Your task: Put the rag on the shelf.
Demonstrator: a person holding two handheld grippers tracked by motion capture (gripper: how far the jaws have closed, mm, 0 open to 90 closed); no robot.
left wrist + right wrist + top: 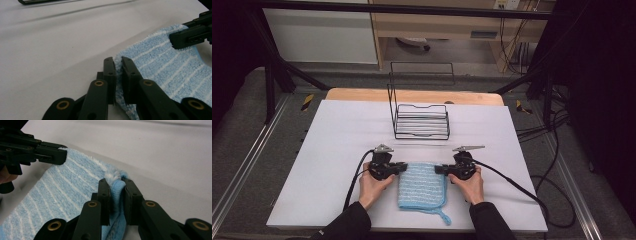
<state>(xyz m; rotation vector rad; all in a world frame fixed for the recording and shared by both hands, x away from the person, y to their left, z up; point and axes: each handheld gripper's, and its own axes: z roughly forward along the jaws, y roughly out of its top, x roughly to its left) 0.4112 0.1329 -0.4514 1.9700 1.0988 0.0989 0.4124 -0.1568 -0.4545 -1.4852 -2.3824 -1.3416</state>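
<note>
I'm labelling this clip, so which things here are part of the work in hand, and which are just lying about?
In the job:
- blue striped cloth
- left gripper, jaws shut on the cloth's far left corner
- right gripper, jaws shut on its far right corner

Just lying about:
- black wire rack, farther back on the white table, untouched

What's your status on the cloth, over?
Left gripper shut on blue cloth, far-left corner. Right gripper shut on far-right corner. Cloth flat on table. Wire rack beyond, apart.
</note>
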